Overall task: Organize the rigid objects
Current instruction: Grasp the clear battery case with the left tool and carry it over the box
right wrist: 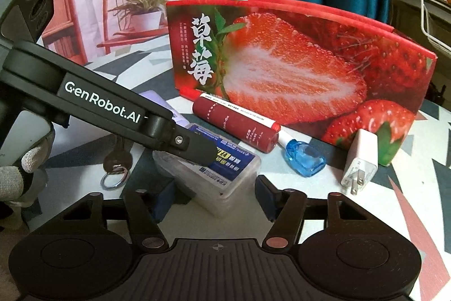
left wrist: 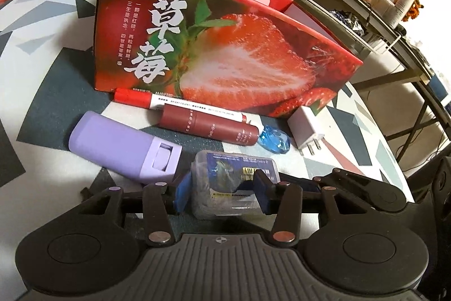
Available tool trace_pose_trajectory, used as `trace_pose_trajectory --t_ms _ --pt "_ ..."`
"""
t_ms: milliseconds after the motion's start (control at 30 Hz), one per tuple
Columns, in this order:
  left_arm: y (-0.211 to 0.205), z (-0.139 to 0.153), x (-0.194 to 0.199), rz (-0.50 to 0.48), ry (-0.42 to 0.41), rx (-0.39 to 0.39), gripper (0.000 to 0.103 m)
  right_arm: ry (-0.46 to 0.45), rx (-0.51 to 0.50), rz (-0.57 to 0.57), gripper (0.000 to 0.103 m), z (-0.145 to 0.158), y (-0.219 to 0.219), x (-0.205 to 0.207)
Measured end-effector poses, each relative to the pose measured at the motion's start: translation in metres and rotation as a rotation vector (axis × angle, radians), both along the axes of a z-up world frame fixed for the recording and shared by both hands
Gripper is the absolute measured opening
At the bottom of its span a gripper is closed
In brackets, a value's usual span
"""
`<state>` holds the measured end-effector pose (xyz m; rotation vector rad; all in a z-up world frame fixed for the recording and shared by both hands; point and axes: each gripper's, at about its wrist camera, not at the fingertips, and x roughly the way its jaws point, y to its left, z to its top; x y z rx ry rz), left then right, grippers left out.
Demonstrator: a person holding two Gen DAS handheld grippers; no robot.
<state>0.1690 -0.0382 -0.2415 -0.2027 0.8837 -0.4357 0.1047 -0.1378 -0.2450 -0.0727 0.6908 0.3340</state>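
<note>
Left gripper (left wrist: pixel 222 195) pinching the clear plastic case (left wrist: pixel 231 182) on the patterned table (left wrist: pixel 56 103).
Right gripper (right wrist: pixel 214 202) spread, apparently not touching it; purple case (left wrist: pixel 124 147) at 10 o'clock, maroon tube (left wrist: pixel 208 124), strawberry box (left wrist: pixel 225 47) at 12.

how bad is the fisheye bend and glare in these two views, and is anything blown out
Left wrist view: strong bend, the strawberry box top edge bows and the shelf at upper right curves; the window corner there is blown out. Right wrist view: same bow on the box; the left hand-held gripper looms large over the clear plastic case, sharp enough to read its logo.
</note>
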Motion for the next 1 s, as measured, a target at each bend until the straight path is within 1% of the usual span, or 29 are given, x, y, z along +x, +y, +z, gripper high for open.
trace_pose_trajectory --t_ms 100,200,333,467,667,767,867,1000 --pt "0.0 0.0 -0.003 -0.004 -0.003 0.005 0.05 0.017 0.011 -0.006 0.05 0.003 -0.001 -0.003" --pt "-0.003 0.003 -0.004 -0.01 -0.008 0.015 0.05 0.025 0.028 -0.016 0.049 0.005 -0.004 -0.004" --pt "-0.005 0.015 -0.008 -0.027 -0.051 0.008 0.049 -0.007 0.028 -0.03 0.049 0.016 -0.006 -0.009" --pt "-0.007 0.036 -0.009 -0.042 -0.108 0.0 0.049 -0.055 0.004 -0.027 0.049 0.035 -0.008 -0.011" --pt "-0.01 0.089 -0.005 -0.043 -0.221 -0.029 0.049 -0.144 0.003 -0.036 0.05 0.087 -0.018 -0.003" --pt "-0.009 0.115 0.0 -0.028 -0.263 -0.082 0.049 -0.197 0.009 -0.042 0.05 0.117 -0.026 0.002" --pt "-0.012 0.132 0.009 -0.015 -0.288 -0.108 0.05 -0.218 0.011 -0.04 0.05 0.14 -0.033 0.014" --pt "-0.017 0.149 0.029 -0.004 -0.322 -0.085 0.05 -0.236 -0.039 -0.017 0.05 0.161 -0.041 0.045"
